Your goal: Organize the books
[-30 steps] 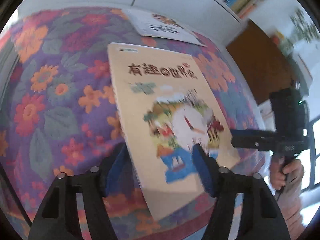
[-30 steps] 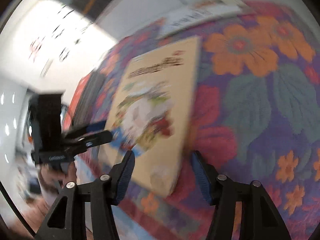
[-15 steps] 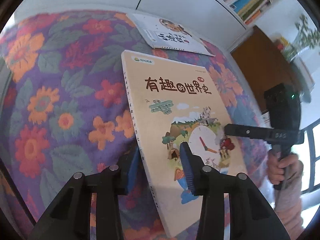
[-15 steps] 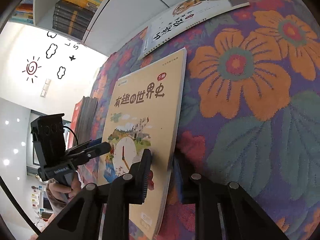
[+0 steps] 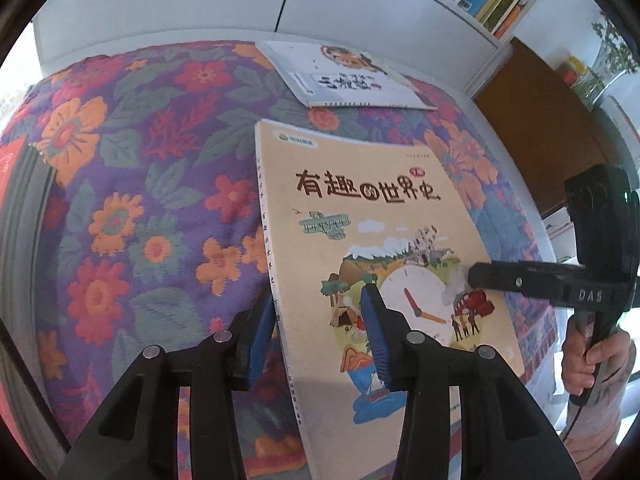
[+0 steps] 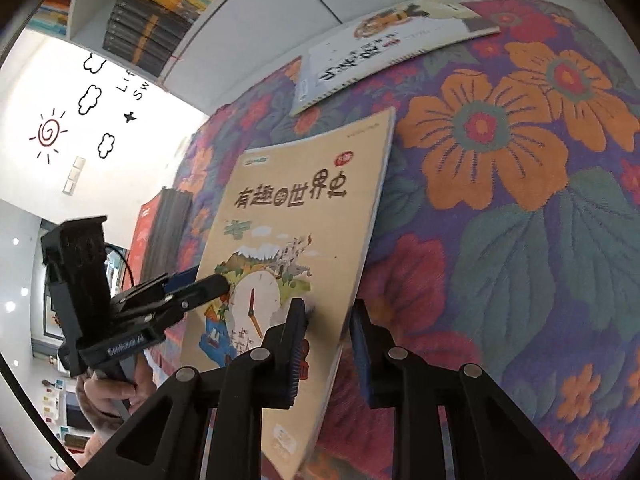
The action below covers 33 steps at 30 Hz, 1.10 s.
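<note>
The tan book [image 5: 372, 248] is clamped at opposite edges by left gripper [image 5: 316, 336] and right gripper [image 6: 328, 340].

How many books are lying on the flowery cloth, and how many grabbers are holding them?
Tan books: 1, the tan book, pinched by both grabbers.
White books: 1, the white book, lying flat and untouched.
Grabbers: 2, the left gripper and the right gripper.
Total: 4 things.
</note>
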Motion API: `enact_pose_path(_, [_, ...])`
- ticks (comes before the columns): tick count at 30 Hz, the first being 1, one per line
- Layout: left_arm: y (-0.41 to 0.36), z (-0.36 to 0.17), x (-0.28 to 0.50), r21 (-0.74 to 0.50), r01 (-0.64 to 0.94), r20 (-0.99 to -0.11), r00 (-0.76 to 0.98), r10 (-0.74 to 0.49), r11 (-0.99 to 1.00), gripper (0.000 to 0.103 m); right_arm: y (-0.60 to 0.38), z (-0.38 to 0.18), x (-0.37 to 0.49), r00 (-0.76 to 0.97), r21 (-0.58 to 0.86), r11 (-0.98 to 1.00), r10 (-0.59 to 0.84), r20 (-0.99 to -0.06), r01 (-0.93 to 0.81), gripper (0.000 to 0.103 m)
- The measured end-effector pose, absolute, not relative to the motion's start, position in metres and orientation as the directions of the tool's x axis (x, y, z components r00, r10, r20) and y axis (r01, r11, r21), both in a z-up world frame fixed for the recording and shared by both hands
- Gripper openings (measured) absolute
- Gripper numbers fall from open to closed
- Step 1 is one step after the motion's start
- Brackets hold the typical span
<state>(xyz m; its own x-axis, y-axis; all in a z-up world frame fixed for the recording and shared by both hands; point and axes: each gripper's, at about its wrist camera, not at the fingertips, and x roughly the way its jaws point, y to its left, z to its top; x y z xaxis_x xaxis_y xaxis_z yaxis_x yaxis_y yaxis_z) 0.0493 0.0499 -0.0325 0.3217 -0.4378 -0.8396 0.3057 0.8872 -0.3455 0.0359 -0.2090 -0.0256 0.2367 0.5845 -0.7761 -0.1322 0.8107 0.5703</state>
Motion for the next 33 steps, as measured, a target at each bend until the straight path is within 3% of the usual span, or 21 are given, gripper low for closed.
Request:
enact_pose_path(24, [0.12,0.038,0.008,-0.354,0.334,-0.757,0.447,-0.477,0.874,0.04,-0.135,0.054,-0.018,0.362,0.495,0.813,0.58,-0.729,-0.306,0.023])
enact_pose_path(33, [0.168,0.062,-0.009,-0.317,0.309,-0.728,0.526,-0.439,0.897,0.04,-0.084,0.077,-0.025,0.381,0.462,0.802,0.59,-0.712,-0.379,0.023])
